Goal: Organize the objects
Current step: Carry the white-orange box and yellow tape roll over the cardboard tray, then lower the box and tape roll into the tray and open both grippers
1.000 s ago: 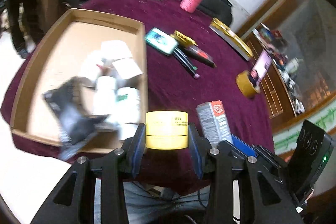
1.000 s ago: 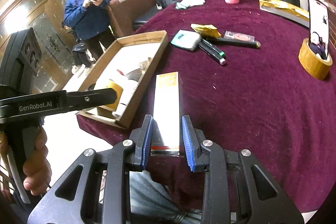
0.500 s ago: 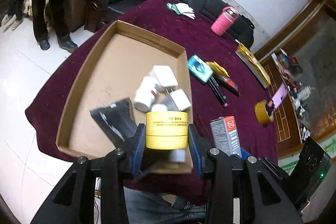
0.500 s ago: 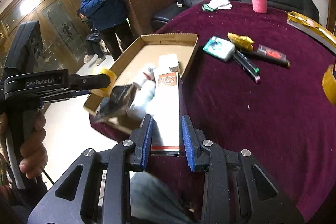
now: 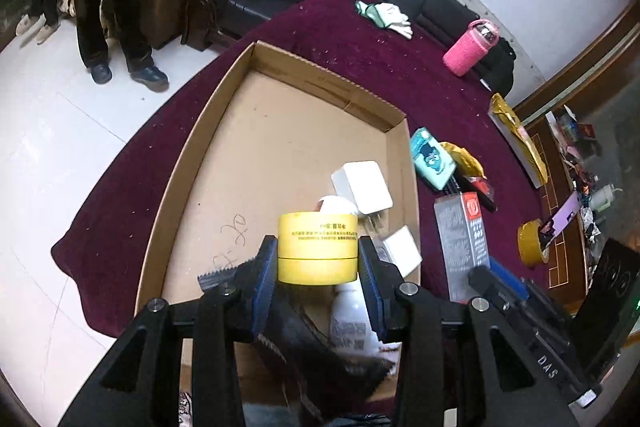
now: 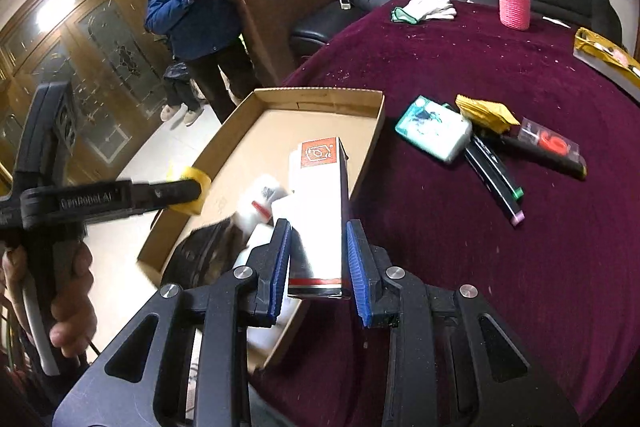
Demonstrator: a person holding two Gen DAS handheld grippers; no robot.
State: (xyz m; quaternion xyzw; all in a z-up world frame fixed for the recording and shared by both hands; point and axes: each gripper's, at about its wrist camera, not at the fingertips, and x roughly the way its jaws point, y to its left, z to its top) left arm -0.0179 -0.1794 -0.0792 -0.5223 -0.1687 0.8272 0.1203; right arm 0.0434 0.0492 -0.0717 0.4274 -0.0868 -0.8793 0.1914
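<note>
Now both loads hang over the cardboard tray (image 5: pixel 224 131): left gripper (image 5: pixel 318 259) clamps the yellow tape roll (image 5: pixel 317 247), right gripper (image 6: pixel 316 259) the upright carton (image 6: pixel 320 203).

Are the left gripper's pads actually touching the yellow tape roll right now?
Touching. In the left wrist view the left gripper has both blue pads pressed flush against the sides of the yellow tape roll, which hangs above the cardboard box.

Black tongs (image 6: pixel 316 263) with blue pads (image 6: pixel 280 267), silver screws (image 6: pixel 242 271); left tongs (image 6: pixel 176 191) marked "GenRobot.AI".
</note>
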